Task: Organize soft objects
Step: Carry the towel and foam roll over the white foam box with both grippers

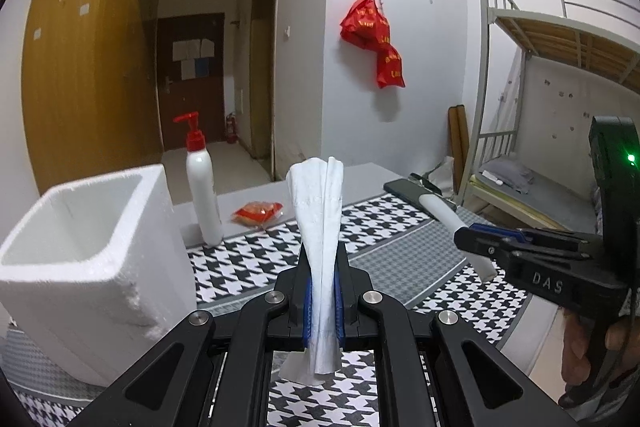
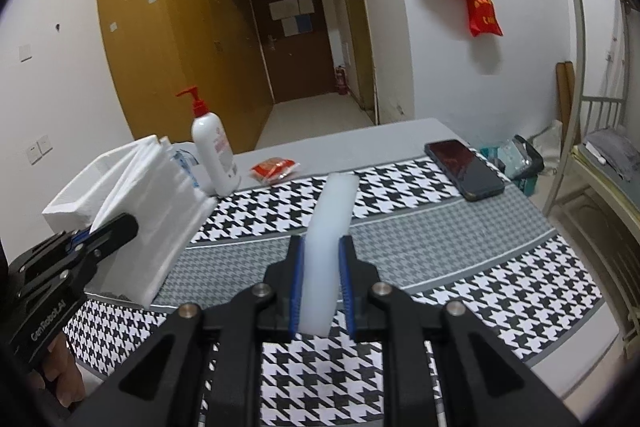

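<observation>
Left wrist view: left gripper (image 1: pixel 323 291), black with blue ribbed pads, its fingers pinching a crumpled white tissue (image 1: pixel 320 223) that stands up between them and fans out at its top, held above the table's near edge. Foam box (image 1: pixel 86 259), white, thick-walled, grainy and open-topped, at the table's left edge. Pump bottle (image 1: pixel 204 187), smooth white cylinder with a red pump, just behind the box; a crinkled red packet (image 1: pixel 258 213) beside it near the far edge. Cloth (image 1: pixel 248 263) of black-and-white houndstooth with grey bands covers the table

Right wrist view: right gripper (image 2: pixel 323 287), fingers clamped on a foam strip (image 2: pixel 328 239), a smooth, translucent white bar with a rounded far end, raised over the middle of the cloth. Phone (image 2: pixel 464 169), flat and glossy black, lies toward the far right corner. A hand (image 2: pixel 60 383) grips the left gripper's handle at the left
</observation>
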{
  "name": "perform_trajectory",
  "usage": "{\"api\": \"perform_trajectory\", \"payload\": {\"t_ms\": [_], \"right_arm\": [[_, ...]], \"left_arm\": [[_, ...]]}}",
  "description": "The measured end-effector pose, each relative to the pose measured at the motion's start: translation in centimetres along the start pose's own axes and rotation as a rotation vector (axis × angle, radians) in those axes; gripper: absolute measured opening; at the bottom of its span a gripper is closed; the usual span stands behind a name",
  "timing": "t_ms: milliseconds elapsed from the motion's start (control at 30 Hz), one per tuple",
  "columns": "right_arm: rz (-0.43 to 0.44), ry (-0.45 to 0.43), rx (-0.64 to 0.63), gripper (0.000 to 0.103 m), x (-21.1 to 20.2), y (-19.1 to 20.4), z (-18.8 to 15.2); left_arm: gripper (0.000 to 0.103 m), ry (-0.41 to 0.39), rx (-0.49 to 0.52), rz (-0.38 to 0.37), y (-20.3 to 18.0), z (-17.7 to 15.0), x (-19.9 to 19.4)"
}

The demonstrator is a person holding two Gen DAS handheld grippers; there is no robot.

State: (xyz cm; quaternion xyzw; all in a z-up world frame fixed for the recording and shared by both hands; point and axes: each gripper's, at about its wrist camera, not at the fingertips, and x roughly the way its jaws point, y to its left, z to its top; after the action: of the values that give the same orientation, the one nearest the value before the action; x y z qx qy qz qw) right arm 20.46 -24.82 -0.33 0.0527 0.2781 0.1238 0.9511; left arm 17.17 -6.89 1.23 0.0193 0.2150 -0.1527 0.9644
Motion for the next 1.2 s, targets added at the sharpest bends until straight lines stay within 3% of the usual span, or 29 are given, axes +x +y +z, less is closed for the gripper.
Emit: {"api": "perform_trajectory", "payload": {"t_ms": [633, 1200], "right_arm": [[0.096, -0.105, -0.075, 0.021, -2.1, 3.3, 3.2], [0.260, -0.136, -0.141, 0.021, -0.8, 8.2, 5.8]], "left_arm": [[0.009, -0.108, 0.020, 0.120, 1.5, 3.9, -2.7], [0.009, -0.176, -0.069, 0.313, 8.9, 6.0, -5.8]]}}
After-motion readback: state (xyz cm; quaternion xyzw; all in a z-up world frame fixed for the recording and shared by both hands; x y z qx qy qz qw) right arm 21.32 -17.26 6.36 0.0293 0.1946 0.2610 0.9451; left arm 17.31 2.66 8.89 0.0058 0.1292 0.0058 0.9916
